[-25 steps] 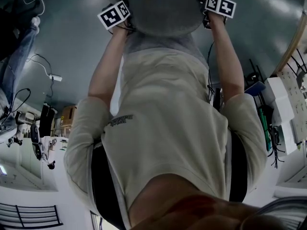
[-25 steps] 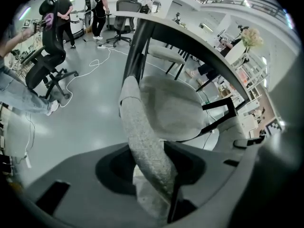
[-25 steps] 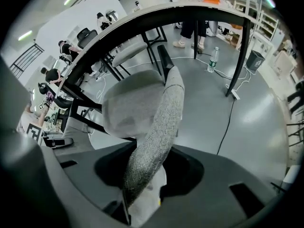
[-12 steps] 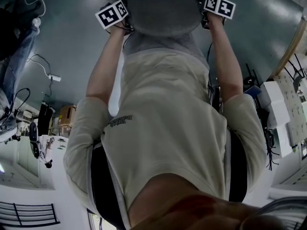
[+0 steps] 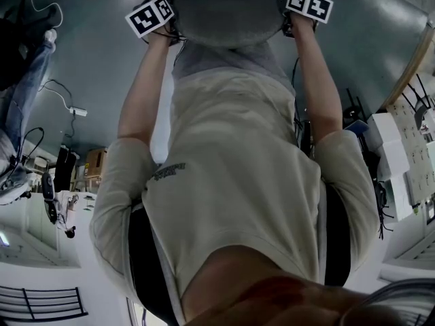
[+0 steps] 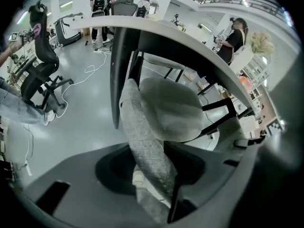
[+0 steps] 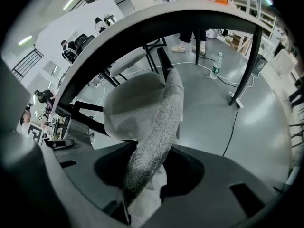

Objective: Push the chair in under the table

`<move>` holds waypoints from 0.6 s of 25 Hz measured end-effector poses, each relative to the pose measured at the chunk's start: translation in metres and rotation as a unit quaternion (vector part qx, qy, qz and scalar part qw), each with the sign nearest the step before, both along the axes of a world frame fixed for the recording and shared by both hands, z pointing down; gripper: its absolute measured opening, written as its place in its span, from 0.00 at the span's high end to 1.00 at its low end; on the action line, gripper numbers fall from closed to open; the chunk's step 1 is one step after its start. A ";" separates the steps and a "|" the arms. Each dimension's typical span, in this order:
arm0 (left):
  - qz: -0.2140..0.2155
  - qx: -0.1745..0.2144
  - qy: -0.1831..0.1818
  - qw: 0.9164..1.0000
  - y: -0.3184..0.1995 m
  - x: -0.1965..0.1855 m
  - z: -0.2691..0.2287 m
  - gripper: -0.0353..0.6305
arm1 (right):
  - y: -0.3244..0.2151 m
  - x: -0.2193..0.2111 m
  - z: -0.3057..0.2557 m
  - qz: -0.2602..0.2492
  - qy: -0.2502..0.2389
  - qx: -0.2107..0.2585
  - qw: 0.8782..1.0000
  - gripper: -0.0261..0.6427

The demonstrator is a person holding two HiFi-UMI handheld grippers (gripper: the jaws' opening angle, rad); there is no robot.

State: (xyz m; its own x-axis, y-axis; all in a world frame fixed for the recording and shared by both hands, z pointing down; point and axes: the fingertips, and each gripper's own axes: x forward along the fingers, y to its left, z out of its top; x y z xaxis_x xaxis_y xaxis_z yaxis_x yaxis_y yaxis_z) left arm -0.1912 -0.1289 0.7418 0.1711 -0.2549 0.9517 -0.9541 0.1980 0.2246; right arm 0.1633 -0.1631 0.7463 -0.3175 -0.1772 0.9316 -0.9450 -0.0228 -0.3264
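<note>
In front of the table, left claw and right claw each pinch the chair's backrest

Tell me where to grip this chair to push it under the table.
Grip the top edge of the backrest from above, one gripper near each end. It is a thin upright panel that fits between jaws, with the seat facing the table. The left gripper and right gripper clamp it so.

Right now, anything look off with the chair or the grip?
Nothing stands out. The left gripper and right gripper each clamp the top of the chair back; the chair stands upright, its seat at the edge of the table.
</note>
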 end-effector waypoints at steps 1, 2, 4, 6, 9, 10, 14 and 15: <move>0.000 0.001 0.000 1.000 -0.004 0.000 0.000 0.68 | -0.003 0.000 0.000 0.000 0.000 0.001 1.000 0.70; 0.000 0.002 0.001 1.000 -0.007 0.001 0.000 0.68 | -0.006 0.001 0.000 0.000 0.001 0.001 1.000 0.70; -0.001 0.004 0.001 1.000 -0.014 0.003 -0.001 0.68 | -0.012 0.003 -0.001 0.001 0.001 0.002 1.000 0.70; -0.002 0.007 0.001 1.000 -0.022 0.005 -0.003 0.68 | -0.019 0.005 -0.002 0.002 0.000 0.004 1.000 0.70; -0.003 0.016 0.002 1.000 -0.036 0.005 -0.003 0.68 | -0.029 0.006 -0.002 0.006 -0.001 0.007 1.000 0.70; -0.003 0.019 0.003 1.000 -0.041 0.005 -0.004 0.68 | -0.032 0.006 -0.002 0.007 0.000 0.008 1.000 0.70; -0.005 0.027 0.007 1.000 -0.058 0.005 -0.004 0.68 | -0.046 0.007 -0.001 0.012 -0.001 0.010 1.000 0.70; -0.006 0.027 0.007 1.000 -0.061 0.005 -0.004 0.68 | -0.050 0.007 -0.001 0.013 -0.001 0.010 1.000 0.70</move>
